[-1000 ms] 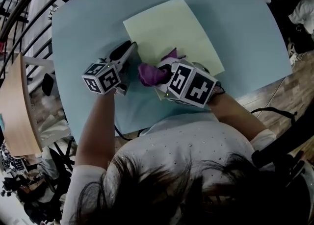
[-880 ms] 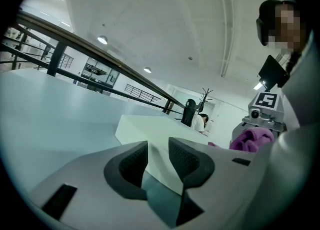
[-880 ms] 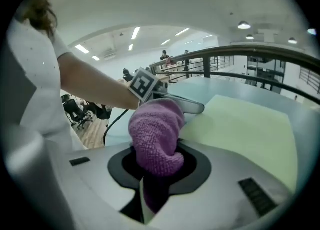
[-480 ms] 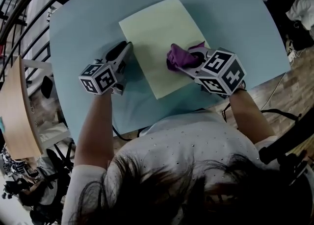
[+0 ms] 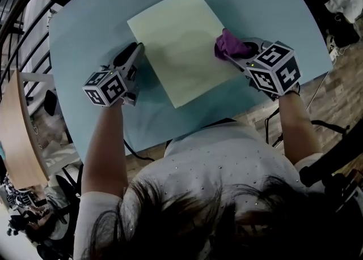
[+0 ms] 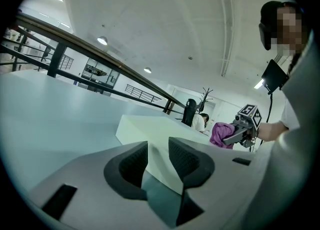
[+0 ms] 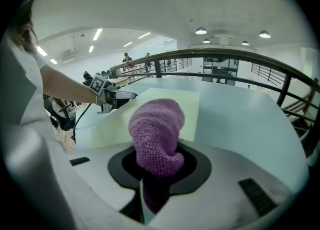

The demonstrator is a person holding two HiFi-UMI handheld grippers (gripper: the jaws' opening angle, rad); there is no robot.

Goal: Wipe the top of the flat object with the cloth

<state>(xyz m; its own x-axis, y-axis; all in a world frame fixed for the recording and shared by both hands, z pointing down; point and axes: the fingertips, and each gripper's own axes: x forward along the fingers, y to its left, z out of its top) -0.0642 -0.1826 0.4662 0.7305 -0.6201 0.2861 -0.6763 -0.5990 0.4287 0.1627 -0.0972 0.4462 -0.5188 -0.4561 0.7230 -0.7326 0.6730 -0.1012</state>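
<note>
Pale blue table (image 5: 272,4) carries the yellow sheet (image 5: 176,38) at its centre. The right gripper (image 7: 159,174) has its jaws clamped on the purple cloth (image 7: 156,129), which has swept from the yellow sheet's 6 o'clock corner to its 3 o'clock edge. The left gripper (image 6: 159,161) stays half open at the 9 o'clock edge, squeezing nothing visible. One stroke looks done, and the 12 o'clock half likely remains.

Table (image 5: 272,9) runs off the frame at 12 o'clock, and the person's hair (image 5: 215,216) covers its near edge at 6. On the right gripper (image 7: 156,166), the cloth (image 7: 157,129) buries the gap between the pads (can't see the contact at all). The sheet (image 6: 150,124) loses its near corner behind the left gripper (image 6: 159,156). The people (image 7: 127,57) at 11 o'clock in the right gripper view are too tiny to make out.
</note>
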